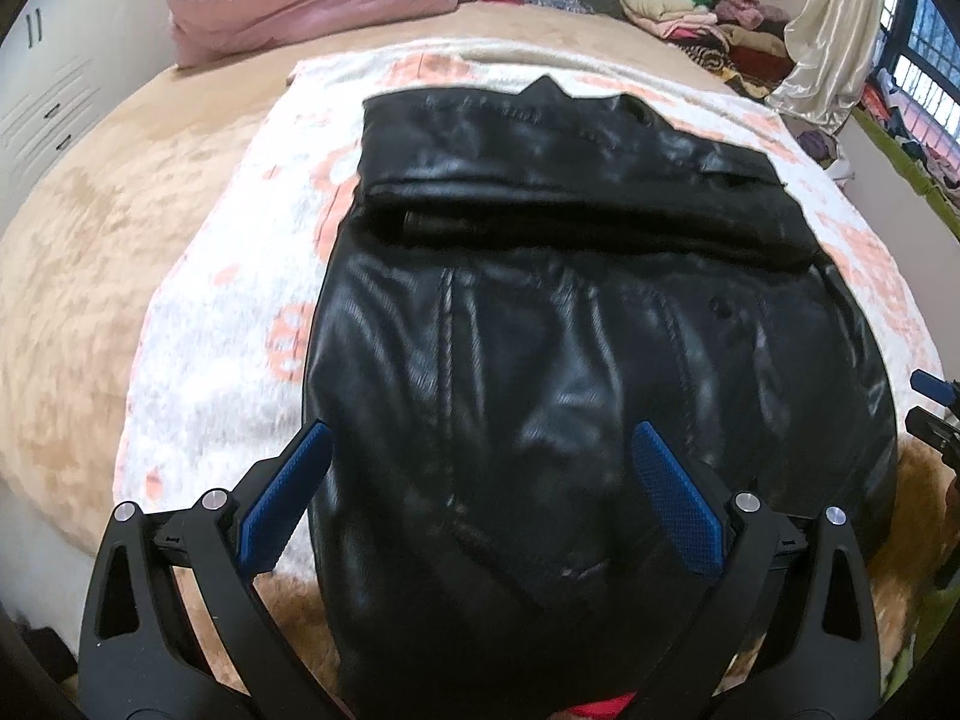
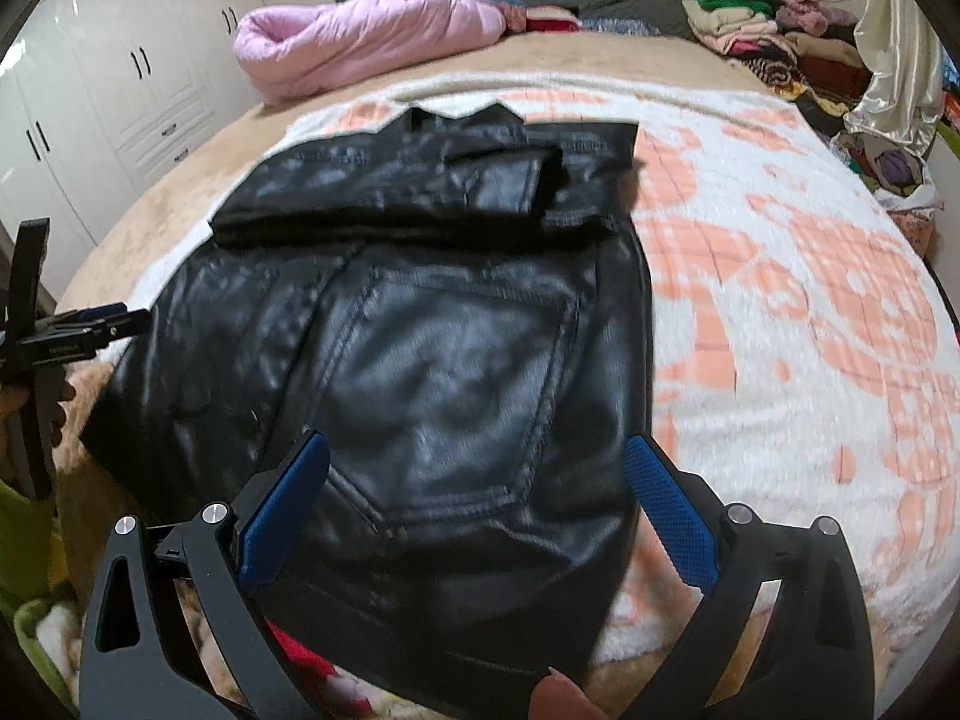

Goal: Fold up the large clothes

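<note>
Black leather jacket lies flat on the patterned blanket, long axis running from the bed's near edge toward the headboard, hem nearest both wide-open grippers, left gripper and right gripper, empty.

Left gripper: matte black plastic frame with triangular cut-outs in the outer arms, round silver screw heads at the linkage joints, and two flat fingers faced with blue knurled pads. Right gripper: same build, black linkage arms, silver screws, blue textured fingers. In the right wrist view the left unit shows side-on at far left, small white lettering on its black bar, with a lime-green sleeve below it.
</note>
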